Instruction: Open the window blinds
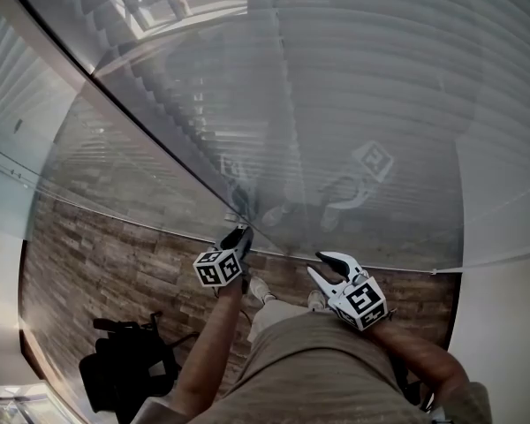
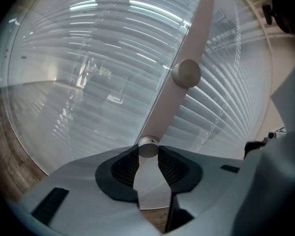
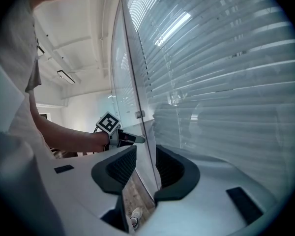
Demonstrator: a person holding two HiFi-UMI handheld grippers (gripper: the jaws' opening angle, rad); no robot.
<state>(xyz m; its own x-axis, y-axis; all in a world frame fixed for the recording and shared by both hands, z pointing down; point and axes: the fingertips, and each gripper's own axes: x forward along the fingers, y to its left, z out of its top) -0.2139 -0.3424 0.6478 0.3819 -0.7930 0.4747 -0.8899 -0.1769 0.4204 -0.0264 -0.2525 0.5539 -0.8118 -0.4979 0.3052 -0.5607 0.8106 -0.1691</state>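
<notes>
White slatted blinds [image 1: 353, 104] hang shut behind a glass pane, and also show in the left gripper view [image 2: 88, 58] and the right gripper view [image 3: 226, 82]. A pale upright frame strip [image 2: 196, 28] carries two small silver round knobs. My left gripper [image 2: 148, 150] is shut on the lower knob [image 2: 147, 146], its ribbed pads pressing both sides; the upper knob [image 2: 187, 73] is free. In the head view the left gripper [image 1: 238, 235] touches the frame near the glass's bottom edge. My right gripper [image 1: 325, 266] hovers open beside it. The pane's edge runs between its jaws [image 3: 145, 154] without touching them.
Wood-plank floor [image 1: 97, 254] lies below the glass. A black bag [image 1: 124, 369] sits on it at the lower left. A white wall [image 1: 503, 307] stands at the right. The person's shoe [image 1: 258, 288] is just under the grippers.
</notes>
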